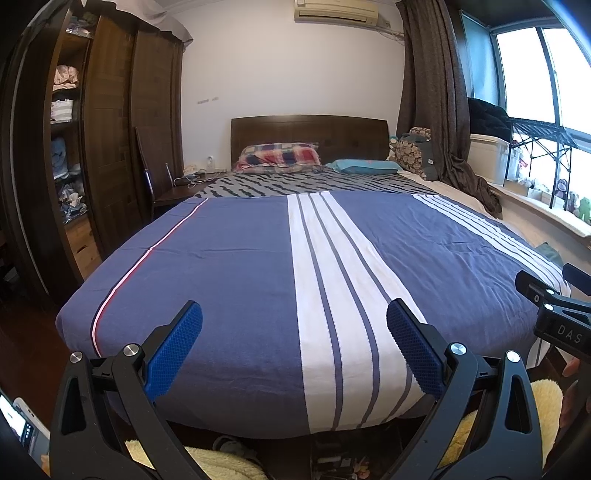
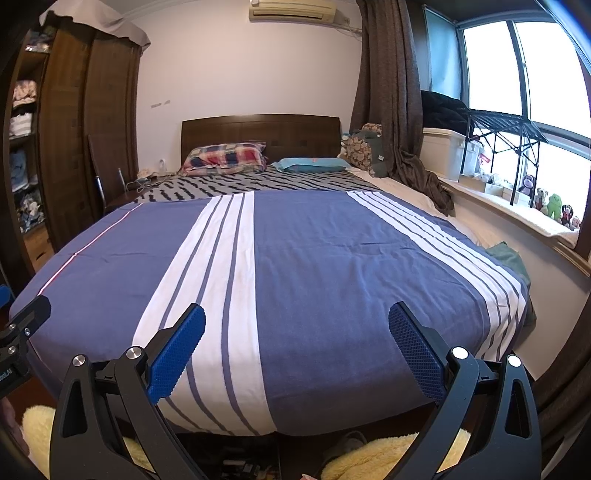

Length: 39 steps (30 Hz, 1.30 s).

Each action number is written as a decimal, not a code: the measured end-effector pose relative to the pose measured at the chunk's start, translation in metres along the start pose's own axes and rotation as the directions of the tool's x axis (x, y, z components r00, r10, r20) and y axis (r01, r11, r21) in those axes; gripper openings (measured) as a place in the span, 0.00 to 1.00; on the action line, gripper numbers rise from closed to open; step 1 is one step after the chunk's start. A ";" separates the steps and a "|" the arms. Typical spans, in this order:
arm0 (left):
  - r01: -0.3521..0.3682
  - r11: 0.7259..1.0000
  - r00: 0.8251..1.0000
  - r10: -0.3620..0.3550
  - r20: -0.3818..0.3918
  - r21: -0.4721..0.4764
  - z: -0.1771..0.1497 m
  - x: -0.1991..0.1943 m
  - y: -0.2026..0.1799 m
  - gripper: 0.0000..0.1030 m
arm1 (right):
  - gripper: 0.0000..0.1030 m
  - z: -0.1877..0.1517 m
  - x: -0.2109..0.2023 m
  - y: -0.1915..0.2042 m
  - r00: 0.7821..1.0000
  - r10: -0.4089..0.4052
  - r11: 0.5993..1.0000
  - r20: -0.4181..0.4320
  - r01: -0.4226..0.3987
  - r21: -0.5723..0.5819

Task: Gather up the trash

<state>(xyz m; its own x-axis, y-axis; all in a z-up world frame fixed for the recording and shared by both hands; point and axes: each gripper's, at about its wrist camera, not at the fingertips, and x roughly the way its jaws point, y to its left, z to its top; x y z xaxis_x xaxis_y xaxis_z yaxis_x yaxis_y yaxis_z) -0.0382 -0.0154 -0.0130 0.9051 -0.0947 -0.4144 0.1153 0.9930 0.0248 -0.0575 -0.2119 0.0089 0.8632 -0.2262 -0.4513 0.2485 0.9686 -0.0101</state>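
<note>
Room: bedroom with a dark wooden wardrobe point(image 1: 110, 122) on the left, a brown curtain point(image 1: 432, 92) and a bright window point(image 2: 524, 74) on the right, and a white air conditioner point(image 1: 336, 11) high on the far wall.
Bed: wide bed with a blue cover crossed by white stripes point(image 1: 240, 280), a dark wooden headboard point(image 2: 258, 129), a red-and-blue plaid pillow point(image 1: 279, 157) and a teal pillow point(image 2: 312, 164).
Left gripper: black two-finger gripper with blue textured pads point(image 1: 294, 321), held at the foot of the bed, jaws spread wide, nothing between them.
Right gripper: matching black gripper with blue pads point(image 2: 296, 323), just beside the left one, jaws equally wide apart, holding nothing.
Trash: none can be made out on the bed cover; small cluttered items point(image 2: 240, 465) lie in the dark gap on the floor below the foot of the bed, too dim to identify.
Floor: pale yellow fluffy rug point(image 2: 380, 458) beneath the grippers.
Receptacle: no bin or bag shows in either view.
Progress: judged to be at the very start; nothing is held and nothing looks collected.
Remaining: finding the trash, picking up each piece and putting it somewhere, so seemingly the whole task.
</note>
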 end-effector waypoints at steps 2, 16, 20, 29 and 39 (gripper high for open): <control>0.000 1.000 1.000 0.000 -0.002 0.000 0.000 0.000 0.000 0.92 | 0.97 0.000 0.001 0.001 1.000 0.000 1.000 -0.001 0.000 0.001; -0.003 1.000 1.000 0.003 -0.002 -0.001 0.000 0.001 -0.001 0.92 | 0.97 -0.001 0.001 0.000 1.000 0.003 1.000 -0.003 -0.003 0.003; -0.005 1.000 1.000 0.005 -0.001 -0.004 0.000 0.002 0.000 0.92 | 0.97 -0.001 0.001 0.000 1.000 0.002 1.000 -0.003 -0.002 0.003; -0.007 1.000 1.000 0.007 -0.002 -0.004 0.000 0.002 0.000 0.92 | 0.97 -0.001 0.002 -0.001 1.000 -0.001 1.000 -0.005 0.001 0.006; -0.042 0.999 0.999 0.042 0.006 -0.013 0.000 0.002 0.003 0.92 | 0.97 -0.002 0.002 -0.001 1.000 -0.002 1.000 -0.007 0.002 0.006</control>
<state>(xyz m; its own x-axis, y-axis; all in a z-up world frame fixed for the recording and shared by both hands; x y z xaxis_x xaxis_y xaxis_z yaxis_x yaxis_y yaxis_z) -0.0362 -0.0123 -0.0136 0.9117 -0.0535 -0.4075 0.0718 0.9970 0.0299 -0.0571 -0.2135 0.0064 0.8599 -0.2271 -0.4572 0.2524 0.9676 -0.0058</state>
